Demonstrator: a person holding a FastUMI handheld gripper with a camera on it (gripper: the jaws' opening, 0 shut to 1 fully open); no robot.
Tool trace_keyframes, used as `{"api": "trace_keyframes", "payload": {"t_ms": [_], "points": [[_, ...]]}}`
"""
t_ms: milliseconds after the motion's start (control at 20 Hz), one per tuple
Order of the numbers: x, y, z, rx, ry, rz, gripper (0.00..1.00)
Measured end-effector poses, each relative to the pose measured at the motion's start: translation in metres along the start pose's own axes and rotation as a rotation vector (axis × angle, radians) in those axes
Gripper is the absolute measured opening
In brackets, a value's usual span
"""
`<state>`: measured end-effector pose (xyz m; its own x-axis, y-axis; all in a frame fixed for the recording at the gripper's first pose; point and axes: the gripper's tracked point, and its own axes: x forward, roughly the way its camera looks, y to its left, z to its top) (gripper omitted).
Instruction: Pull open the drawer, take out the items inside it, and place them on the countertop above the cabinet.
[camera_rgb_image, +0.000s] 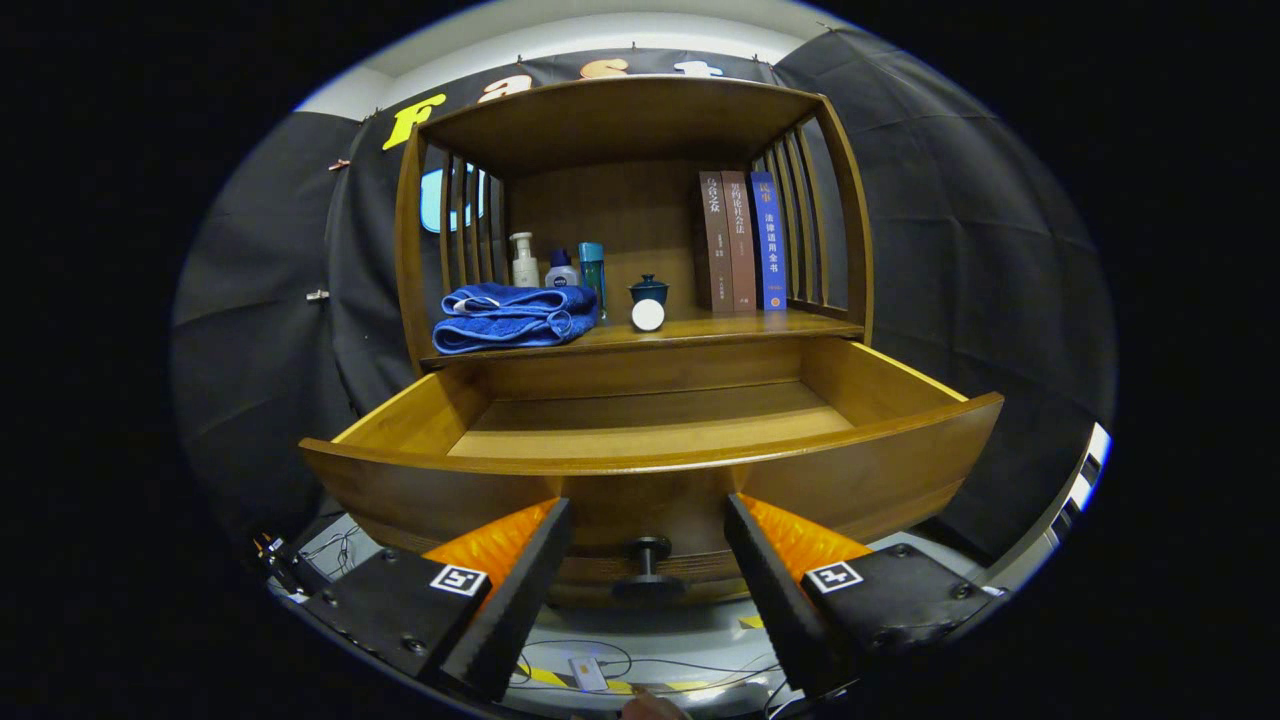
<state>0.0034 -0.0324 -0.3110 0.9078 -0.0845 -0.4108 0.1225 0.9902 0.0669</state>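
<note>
Nearest the lens, the tool (648, 560) stands with its 2 fingers spread wide and gripping nothing. The dark drawer knob (647, 552) sits in the gap between them, touched by neither finger as far as the view tells.

Beyond the knob, the drawer (650, 455) is pulled well out from the wooden cabinet (640, 200). Its long axis runs crosswise to the fingers, and its curved front faces the tool. The visible part of its floor looks bare; the front wall hides the near strip of the floor, so I cannot tell whether anything lies there.

Above and behind the drawer is the desk (700, 328), the shelf surface where the items belong. On it rest a folded blue towel (510, 315), 3 bottles (558, 265), a small white round thing (648, 314), a dark lidded cup (648, 289) and 3 upright books (740, 240).

Judging from this, the opening step is done. The relation that matters is height: the drawer's cavity lies ahead of and above the fingers, so the tool would need to rise over the front wall before reaching down inside.
</note>
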Motion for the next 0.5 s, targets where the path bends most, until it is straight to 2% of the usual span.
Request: {"api": "trace_keyframes", "payload": {"t_ms": [500], "points": [[0.051, 0.008, 0.028, 0.037, 0.003, 0.028, 1.0]]}}
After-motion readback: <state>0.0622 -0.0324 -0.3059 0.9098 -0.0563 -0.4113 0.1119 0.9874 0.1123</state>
